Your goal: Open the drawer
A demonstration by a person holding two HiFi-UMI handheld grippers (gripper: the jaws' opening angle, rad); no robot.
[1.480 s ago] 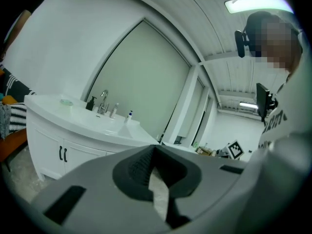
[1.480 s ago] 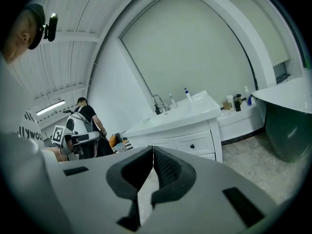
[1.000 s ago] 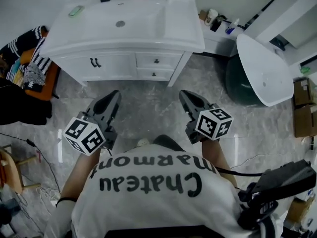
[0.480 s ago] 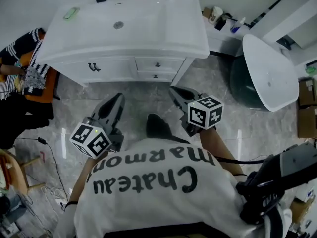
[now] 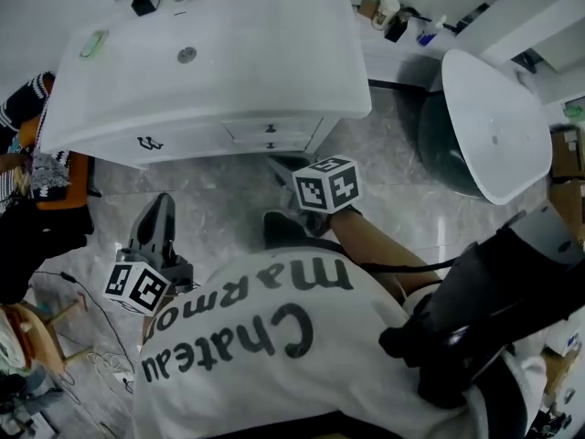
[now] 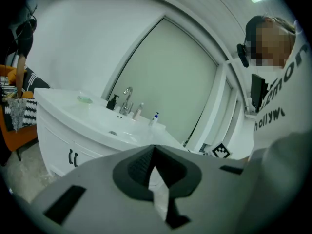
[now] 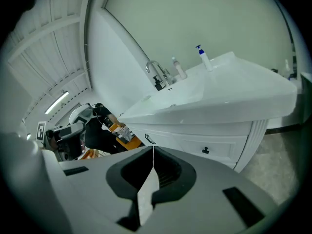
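The white vanity has two small drawers with dark knobs, one above the other, below the sink. In the head view the upper drawer and the lower drawer are both closed. My right gripper is shut and empty, its tips just short of the drawer fronts. The right gripper view shows a drawer knob ahead, to the right of the closed tips of the right gripper. My left gripper hangs over the floor left of the drawers, shut and empty. The left gripper faces the vanity doors.
A white oval fixture on a dark base stands right of the vanity. An orange chair with striped clothes is at the left. Bottles and a tap stand at the sink's back edge. Cardboard boxes lie far right. Grey tiled floor lies in front of the vanity.
Both grippers have moved forward and down toward the vanity. The right one has closed in on the drawers; the left has drifted to the left. Both have stayed shut.
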